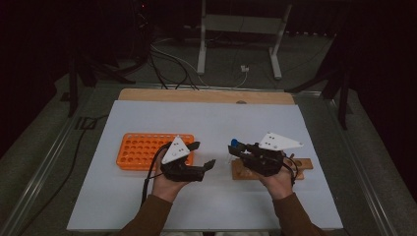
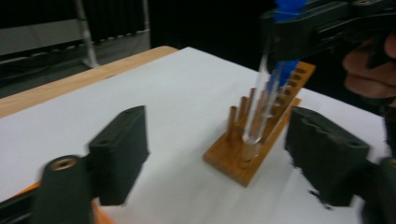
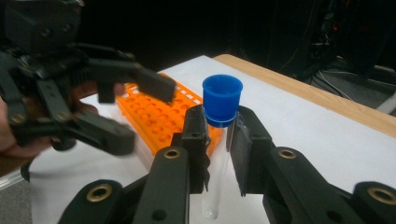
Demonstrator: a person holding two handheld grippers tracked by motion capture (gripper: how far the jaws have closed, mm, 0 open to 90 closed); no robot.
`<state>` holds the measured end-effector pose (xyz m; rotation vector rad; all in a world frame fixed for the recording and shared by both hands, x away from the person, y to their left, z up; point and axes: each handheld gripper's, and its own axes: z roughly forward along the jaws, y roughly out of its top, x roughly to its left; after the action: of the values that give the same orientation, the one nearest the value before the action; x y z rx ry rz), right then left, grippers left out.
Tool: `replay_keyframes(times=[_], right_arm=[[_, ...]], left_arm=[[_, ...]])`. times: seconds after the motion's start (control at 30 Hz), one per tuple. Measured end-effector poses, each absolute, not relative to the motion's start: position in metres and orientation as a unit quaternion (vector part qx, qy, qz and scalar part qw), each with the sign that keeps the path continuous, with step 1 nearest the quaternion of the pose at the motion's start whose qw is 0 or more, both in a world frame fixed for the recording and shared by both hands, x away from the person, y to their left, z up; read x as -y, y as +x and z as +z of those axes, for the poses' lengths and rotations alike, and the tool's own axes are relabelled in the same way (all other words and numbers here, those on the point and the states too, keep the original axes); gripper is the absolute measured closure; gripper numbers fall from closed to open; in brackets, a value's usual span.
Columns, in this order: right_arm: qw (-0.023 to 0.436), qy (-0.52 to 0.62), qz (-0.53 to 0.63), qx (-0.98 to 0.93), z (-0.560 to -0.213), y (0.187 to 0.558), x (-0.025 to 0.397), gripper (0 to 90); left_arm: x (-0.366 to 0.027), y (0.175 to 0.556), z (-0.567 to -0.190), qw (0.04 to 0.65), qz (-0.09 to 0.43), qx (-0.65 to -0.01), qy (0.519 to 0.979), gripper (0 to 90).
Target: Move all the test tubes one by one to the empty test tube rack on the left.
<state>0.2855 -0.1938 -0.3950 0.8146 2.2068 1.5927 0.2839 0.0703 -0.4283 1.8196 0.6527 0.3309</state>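
The right claw (image 3: pixel 219 140) clamped the upright blue-capped tube (image 3: pixel 220 140) just below its cap; the left claw (image 1: pixel 202 155), jaws apart, faced it from nearby

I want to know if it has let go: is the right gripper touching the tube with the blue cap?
Touching. In the right gripper view, the right gripper has both jaws pressed against the clear test tube just under its blue cap.

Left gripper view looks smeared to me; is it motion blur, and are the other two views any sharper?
Left gripper view: blurred throughout, test tube and wooden rack streaked. Right gripper view: sharp on the tube's blue cap, left tongs slightly soft. High view: dim but steady, dark surroundings.
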Motion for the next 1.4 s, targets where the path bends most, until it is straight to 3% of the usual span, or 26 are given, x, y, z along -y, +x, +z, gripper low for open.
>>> replay_keyframes(times=[0.07, 0.33, 0.87, 0.97, 1.07, 1.2, 1.37, 1.4], right_arm=[[0.146, 0.281, 0.556, -0.769, -0.395, 0.286, 0.19, 77.1], [0.125, 0.276, 0.562, -0.77, -0.399, 0.288, 0.177, 77.0], [0.107, 0.266, 0.563, -0.775, -0.402, 0.288, 0.172, 76.9], [0.102, 0.265, 0.563, -0.776, -0.402, 0.289, 0.174, 76.7], [0.092, 0.261, 0.568, -0.775, -0.403, 0.29, 0.178, 69.5], [0.083, 0.25, 0.582, -0.769, -0.401, 0.29, 0.186, 50.6], [0.112, 0.266, 0.579, -0.762, -0.399, 0.289, 0.203, 32.2], [0.13, 0.279, 0.574, -0.759, -0.399, 0.289, 0.21, 25.2]], left_arm=[[-0.065, 0.285, -0.429, 0.559, 0.136, -0.272, 0.771, 26.7], [-0.053, 0.287, -0.429, 0.565, 0.13, -0.254, 0.774, 46.2], [-0.049, 0.287, -0.432, 0.557, 0.116, -0.235, 0.788, 76.6], [-0.047, 0.286, -0.432, 0.556, 0.118, -0.228, 0.791, 77.5], [-0.047, 0.286, -0.433, 0.551, 0.124, -0.232, 0.792, 77.8], [-0.054, 0.29, -0.433, 0.552, 0.13, -0.243, 0.787, 77.9], [-0.063, 0.293, -0.432, 0.556, 0.135, -0.255, 0.78, 77.9], [-0.064, 0.293, -0.432, 0.556, 0.136, -0.257, 0.779, 77.9]])
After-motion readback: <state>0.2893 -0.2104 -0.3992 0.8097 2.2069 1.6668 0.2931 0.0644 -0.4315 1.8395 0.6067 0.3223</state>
